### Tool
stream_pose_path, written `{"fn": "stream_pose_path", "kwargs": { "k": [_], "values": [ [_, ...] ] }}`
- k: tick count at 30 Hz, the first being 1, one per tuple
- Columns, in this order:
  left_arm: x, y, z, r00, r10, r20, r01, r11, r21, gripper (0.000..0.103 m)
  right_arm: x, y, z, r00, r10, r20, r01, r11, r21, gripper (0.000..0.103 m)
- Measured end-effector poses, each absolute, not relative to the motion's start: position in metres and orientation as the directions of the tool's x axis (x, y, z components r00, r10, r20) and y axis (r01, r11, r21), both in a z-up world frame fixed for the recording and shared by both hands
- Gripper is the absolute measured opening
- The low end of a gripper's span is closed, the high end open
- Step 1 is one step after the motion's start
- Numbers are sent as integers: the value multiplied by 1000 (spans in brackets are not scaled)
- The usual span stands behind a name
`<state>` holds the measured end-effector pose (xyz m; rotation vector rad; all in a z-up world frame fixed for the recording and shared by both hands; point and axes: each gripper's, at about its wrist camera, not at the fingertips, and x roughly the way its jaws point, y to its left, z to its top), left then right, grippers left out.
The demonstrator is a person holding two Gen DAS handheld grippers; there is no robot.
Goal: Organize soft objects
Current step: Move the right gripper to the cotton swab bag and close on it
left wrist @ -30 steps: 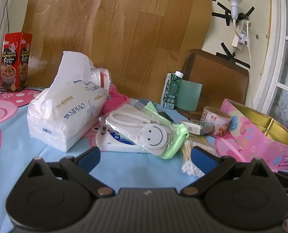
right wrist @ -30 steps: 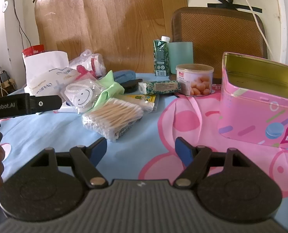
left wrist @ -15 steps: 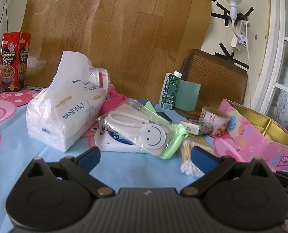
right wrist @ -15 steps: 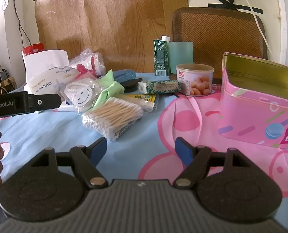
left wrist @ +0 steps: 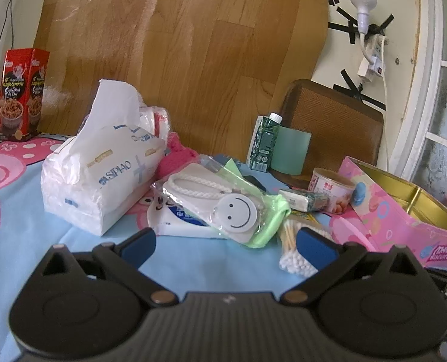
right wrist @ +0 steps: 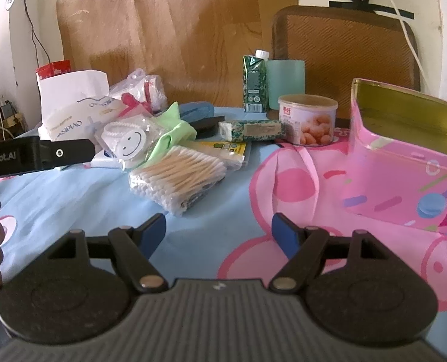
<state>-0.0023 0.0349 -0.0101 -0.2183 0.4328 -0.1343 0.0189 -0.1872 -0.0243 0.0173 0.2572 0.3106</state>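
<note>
Nothing's picked up yet: both the left tool [left wrist: 226, 246] and right tool [right wrist: 219, 230] hover spread and empty. The SIPIAO tissue pack [left wrist: 103, 175] lies ahead-left of the left tool on the surface [left wrist: 42, 241]; next comes reaching forward and pinching it gently.

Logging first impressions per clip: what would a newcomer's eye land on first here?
Likely the heap of soft goods mid-table: a white tissue pack at its left, a smiley-face pouch leaning on it, and bagged cotton swabs in front. Next, the open pink biscuit tin at the right edge, showing its gold inside.
</note>
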Motion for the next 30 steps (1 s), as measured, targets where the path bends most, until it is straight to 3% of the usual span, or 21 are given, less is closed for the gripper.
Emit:
{"fn": "stream_pose_path", "kwargs": {
  "k": [11, 18, 19, 22, 30],
  "values": [
    [0, 47, -12, 898, -185, -399, 60, 951, -305, 103, 32, -168, -8, 900, 353, -254, -374, 927, -37, 80],
    [0, 48, -12, 903, -194, -384, 72, 948, -309, 103, 54, -154, -4, 858, 419, -297, -435, 900, 13, 79],
    [0, 47, -12, 903, -194, -383, 73, 949, -308, 103, 56, -151, -5, 855, 423, -300, -440, 898, 10, 66],
    [-1, 45, -11, 903, -197, -381, 81, 950, -300, 103, 54, -145, -7, 861, 420, -288, -440, 898, -7, 53],
    [1, 39, -11, 892, -213, -398, 108, 957, -269, 103, 25, -165, -13, 869, 401, -289, -430, 902, -43, 47]
  ]
}}
